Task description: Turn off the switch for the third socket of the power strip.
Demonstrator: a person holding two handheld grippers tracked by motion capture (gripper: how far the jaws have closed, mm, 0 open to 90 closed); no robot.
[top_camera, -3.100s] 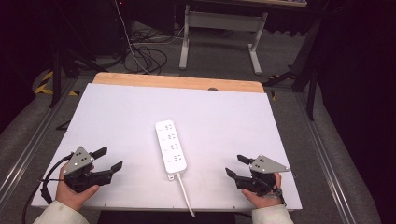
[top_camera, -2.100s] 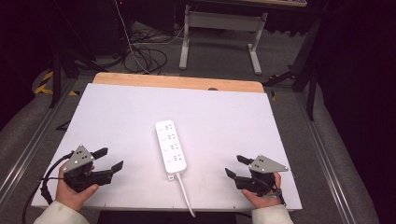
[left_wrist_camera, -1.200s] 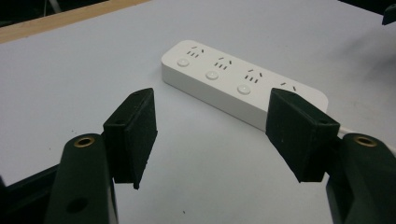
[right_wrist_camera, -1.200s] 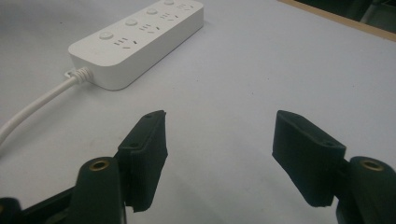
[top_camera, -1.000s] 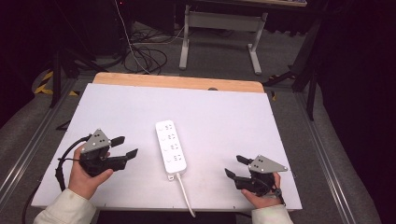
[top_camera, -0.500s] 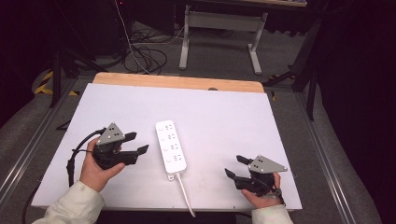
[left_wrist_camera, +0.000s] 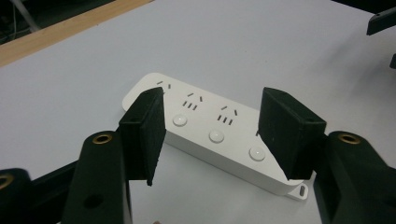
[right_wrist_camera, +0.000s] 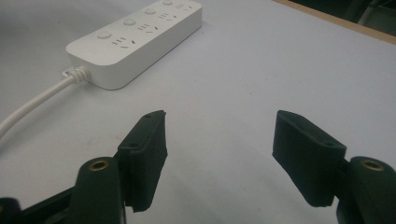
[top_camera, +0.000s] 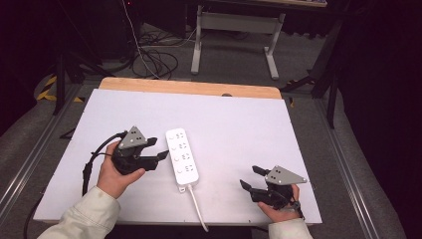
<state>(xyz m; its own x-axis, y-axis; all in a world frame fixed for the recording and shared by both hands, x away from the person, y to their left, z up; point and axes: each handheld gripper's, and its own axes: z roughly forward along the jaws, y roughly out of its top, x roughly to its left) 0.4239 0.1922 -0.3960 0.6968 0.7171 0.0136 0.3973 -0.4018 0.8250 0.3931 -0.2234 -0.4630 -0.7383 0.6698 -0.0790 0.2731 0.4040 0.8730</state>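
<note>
Between the pads of the left gripper [left_wrist_camera: 210, 135], seen in its own view, lies the near edge of the white power strip [left_wrist_camera: 210, 133]; the jaws stand apart and have just been closing, and they press on nothing. From above, that gripper [top_camera: 160, 155] sits just beside the strip's [top_camera: 182, 160] left side, pointing at it. On the white table [top_camera: 239, 124] the strip lies near the middle, its white cord [top_camera: 198, 211] running off the near edge. Well apart, near the front right corner, the right gripper [top_camera: 247, 178] rests with jaws spread and nothing between them, aimed toward the strip [right_wrist_camera: 137, 39].
</note>
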